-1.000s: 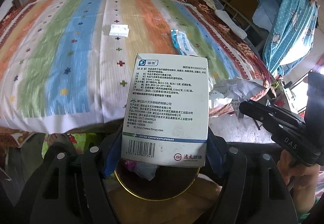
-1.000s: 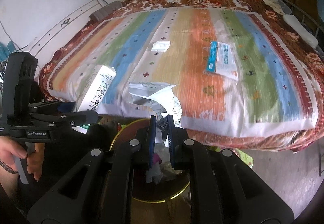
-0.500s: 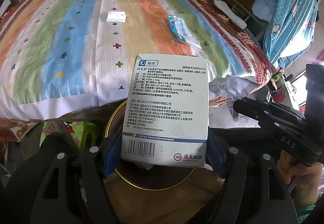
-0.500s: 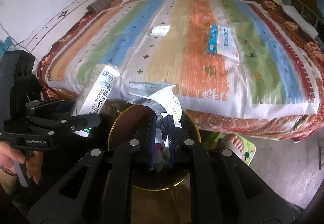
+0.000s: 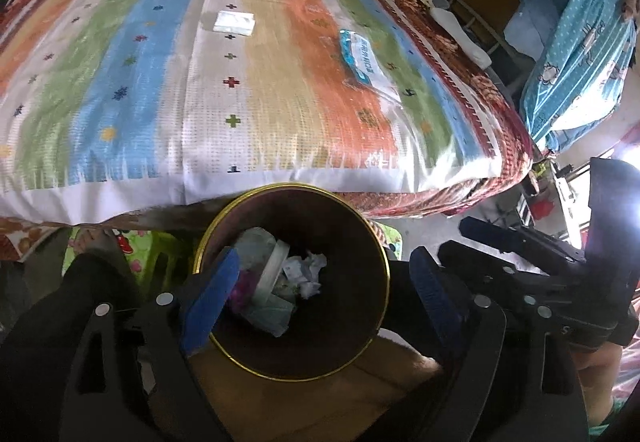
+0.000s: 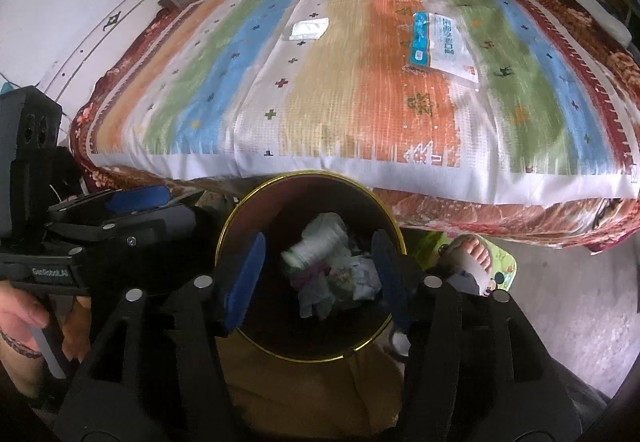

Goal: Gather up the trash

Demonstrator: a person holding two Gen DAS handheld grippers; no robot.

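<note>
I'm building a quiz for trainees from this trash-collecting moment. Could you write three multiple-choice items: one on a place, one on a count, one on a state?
1. Where is the bin?
A. on the bed
B. on the floor at the bed's edge
C. behind the curtain

2. How many pieces of trash lie on the bed?
A. none
B. two
C. five

3. How are the claws?
A. both open and empty
B. both shut
C. left shut, right open

Answers:
B, it stands below the blanket.
B, a white packet and a blue-and-white packet.
A, left claw and right claw gape over the bin.
</note>
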